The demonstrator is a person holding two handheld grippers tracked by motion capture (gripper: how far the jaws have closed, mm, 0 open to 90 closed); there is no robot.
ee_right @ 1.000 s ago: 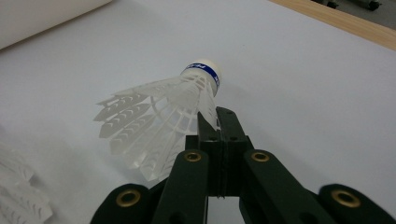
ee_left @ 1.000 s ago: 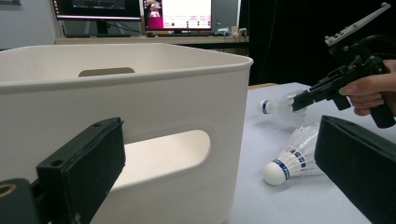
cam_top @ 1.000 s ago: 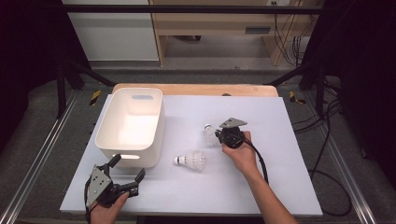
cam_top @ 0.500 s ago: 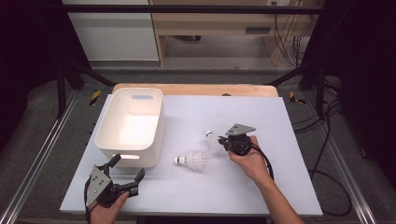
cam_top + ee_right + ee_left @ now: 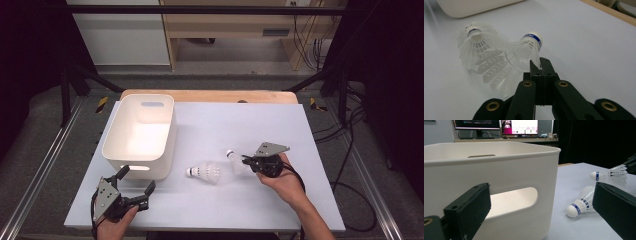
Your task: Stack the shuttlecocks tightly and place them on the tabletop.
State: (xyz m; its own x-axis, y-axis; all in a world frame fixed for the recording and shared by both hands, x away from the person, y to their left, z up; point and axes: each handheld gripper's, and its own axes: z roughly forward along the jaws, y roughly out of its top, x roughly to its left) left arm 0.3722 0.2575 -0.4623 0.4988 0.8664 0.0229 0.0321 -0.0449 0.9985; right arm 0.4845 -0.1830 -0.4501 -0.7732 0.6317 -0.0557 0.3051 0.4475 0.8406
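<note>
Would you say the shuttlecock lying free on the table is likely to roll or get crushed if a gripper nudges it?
The free shuttlecock lies on its side, so a nudge would probably swing it around its rounded cork. Its thin skirt looks light and probably crushable. The right gripper pinches another shuttlecock by its skirt edge.

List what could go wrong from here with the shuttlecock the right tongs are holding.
The right tongs pinch the held shuttlecock only by a thin edge of its feather skirt, so it may slip or the feathers may bend. Its skirt lies close against the second shuttlecock, which may get dragged. The white bin is still some way off.
</note>
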